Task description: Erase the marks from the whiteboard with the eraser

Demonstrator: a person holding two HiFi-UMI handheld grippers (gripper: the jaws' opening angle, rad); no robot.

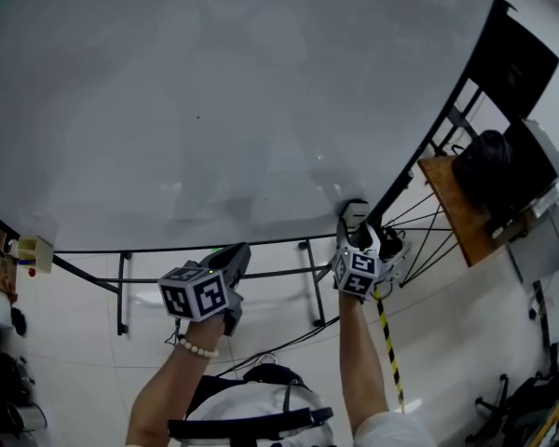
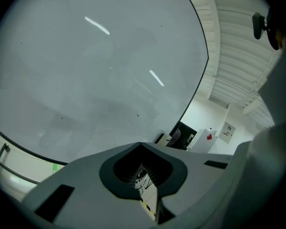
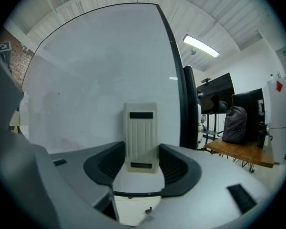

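**Seemingly little left to wipe: eraser held at the board's lower corner**

The eraser [image 3: 142, 137] is gripped upright between the jaws of the right gripper [image 1: 358, 242], which are closed on its lower end. Its ribbed back is turned toward the camera, so that the wiping face can be pressed flat on the whiteboard [image 1: 214, 91]. In the head view it is found at about 5 o'clock on the board, just beside the dark right-hand frame edge. It appears to be touching the surface, though contact cannot be confirmed.

The left gripper [image 2: 141, 149] is held at about 6 o'clock, just below the board's lower edge. Its jaws are brought together with nothing between them. It is judged to be parked there so that the wiping path is kept free.

No written marks can be made out on the board. Only a few tiny dark specks and faint grey smears are seen, so the erasing is judged to be nearly or wholly finished. A backpack [image 1: 489, 166] on a wooden table [image 1: 444, 208] is seen at 3 o'clock, well apart from the work.
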